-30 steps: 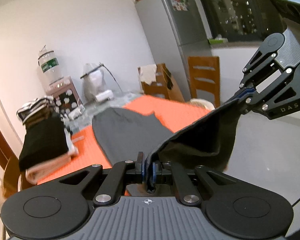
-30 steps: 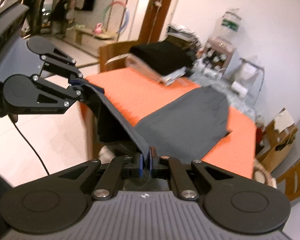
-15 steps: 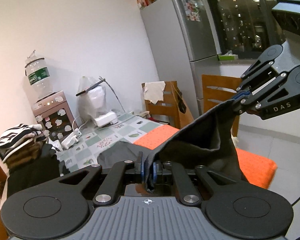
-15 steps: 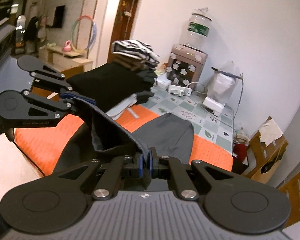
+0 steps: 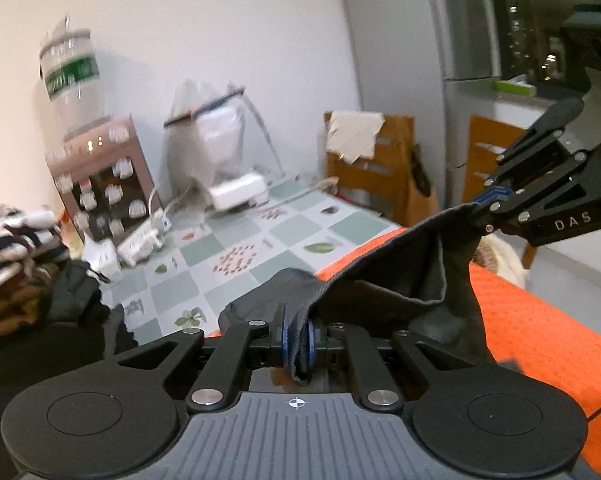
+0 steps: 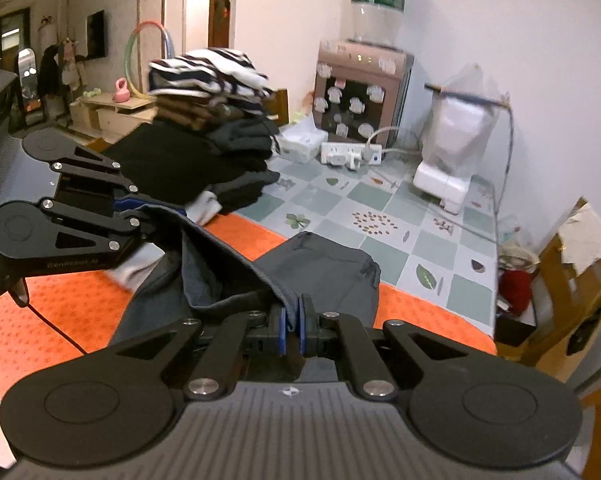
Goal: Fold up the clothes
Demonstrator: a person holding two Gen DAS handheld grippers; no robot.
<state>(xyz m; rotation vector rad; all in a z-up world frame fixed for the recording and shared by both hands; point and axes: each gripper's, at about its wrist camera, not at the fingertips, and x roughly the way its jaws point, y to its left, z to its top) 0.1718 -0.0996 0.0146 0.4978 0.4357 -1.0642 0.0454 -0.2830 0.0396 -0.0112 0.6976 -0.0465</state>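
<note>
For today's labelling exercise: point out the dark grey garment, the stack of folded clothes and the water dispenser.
dark grey garment (image 6: 332,276), right wrist view, flat part lying on the orange mat.
stack of folded clothes (image 6: 204,120), right wrist view, middle of the pile.
water dispenser (image 6: 360,96), right wrist view, its brown front panel.

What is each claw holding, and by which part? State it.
Both hold the dark grey garment by its hemmed edge: left claw at one end, right claw at the other.

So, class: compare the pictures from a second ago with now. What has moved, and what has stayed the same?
Both grippers have carried the dark grey garment's held edge forward over the orange mat, towards the checked tablecloth, so less of it lies flat. Unchanged: the left gripper and right gripper stay clamped on that edge, and the folded pile sits untouched.
</note>
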